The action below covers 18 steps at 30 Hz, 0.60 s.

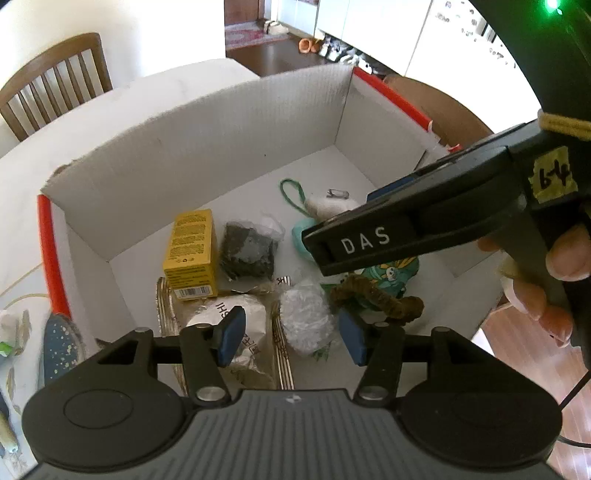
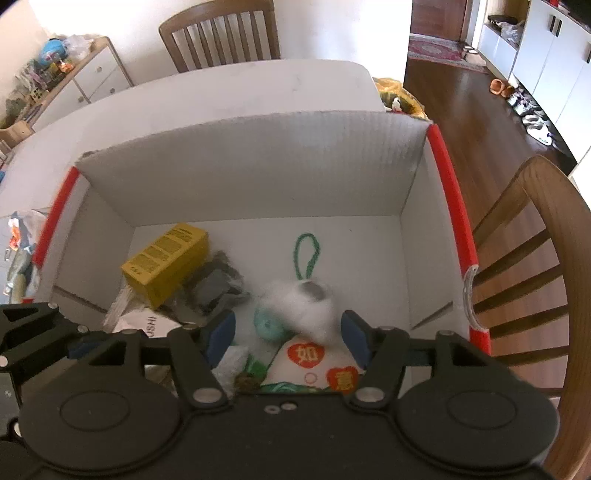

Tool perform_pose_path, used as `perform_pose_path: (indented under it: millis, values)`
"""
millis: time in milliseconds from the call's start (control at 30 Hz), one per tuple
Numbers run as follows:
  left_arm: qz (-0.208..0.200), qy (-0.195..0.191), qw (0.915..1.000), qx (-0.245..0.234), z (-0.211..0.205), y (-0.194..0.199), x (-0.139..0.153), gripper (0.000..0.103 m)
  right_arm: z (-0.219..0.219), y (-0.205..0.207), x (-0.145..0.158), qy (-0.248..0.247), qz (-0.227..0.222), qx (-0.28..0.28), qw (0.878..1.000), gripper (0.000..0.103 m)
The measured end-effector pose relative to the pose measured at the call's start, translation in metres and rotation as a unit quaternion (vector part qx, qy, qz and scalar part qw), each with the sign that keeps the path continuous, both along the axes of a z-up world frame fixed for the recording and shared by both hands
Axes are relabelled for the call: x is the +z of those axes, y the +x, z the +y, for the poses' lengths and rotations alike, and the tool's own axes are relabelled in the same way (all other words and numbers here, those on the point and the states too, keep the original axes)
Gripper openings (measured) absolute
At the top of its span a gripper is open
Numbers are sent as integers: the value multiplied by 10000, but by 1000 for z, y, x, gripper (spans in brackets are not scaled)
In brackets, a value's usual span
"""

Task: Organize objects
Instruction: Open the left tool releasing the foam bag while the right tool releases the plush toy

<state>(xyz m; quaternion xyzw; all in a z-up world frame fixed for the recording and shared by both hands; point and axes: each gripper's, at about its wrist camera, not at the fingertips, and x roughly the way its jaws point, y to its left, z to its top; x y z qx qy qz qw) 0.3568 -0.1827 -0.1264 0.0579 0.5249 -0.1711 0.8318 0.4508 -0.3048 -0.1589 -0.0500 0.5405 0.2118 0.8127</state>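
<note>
We held both tools over the white cardboard box (image 2: 258,170) with red-edged sides, which stood on the pale bench (image 2: 221,85), a wooden chair (image 2: 221,33) beyond it. Our left tool (image 1: 291,334) had its blue pads apart with nothing pressed between them; under the gap lay a clear crinkled bag (image 1: 304,317) and a white packet with dark lettering (image 1: 236,321). Our right tool (image 2: 288,341) stood open too, its pads clear of the white fluffy pouch (image 2: 306,302) that lay between and just beyond them.

On the box floor the yellow carton (image 2: 166,266) lay toward the left wall, a bag of dark stuff (image 2: 214,288) touching its right side. The pouch's green cord loop (image 2: 306,251) stretched toward the far wall. Just beside the pouch sat a small teal ball (image 2: 267,325), possibly yarn, though the view was too soft for us to tell. Nearest the right tool lay a white packet with red printed characters (image 2: 314,365). From the left wrist view we saw a brown fuzzy strip (image 1: 376,299) draped over a green printed bag (image 1: 395,273), and the right tool's black body crossing above them, gripped by a hand (image 1: 546,280).
</note>
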Motion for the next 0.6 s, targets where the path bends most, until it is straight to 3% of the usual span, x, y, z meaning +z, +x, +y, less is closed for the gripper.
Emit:
perform_pose_path:
  millis: [600]
  values:
    - [-917,-343,9950,186,24,-53,61,58,-16,-55,65,621,-757,67,9952,66]
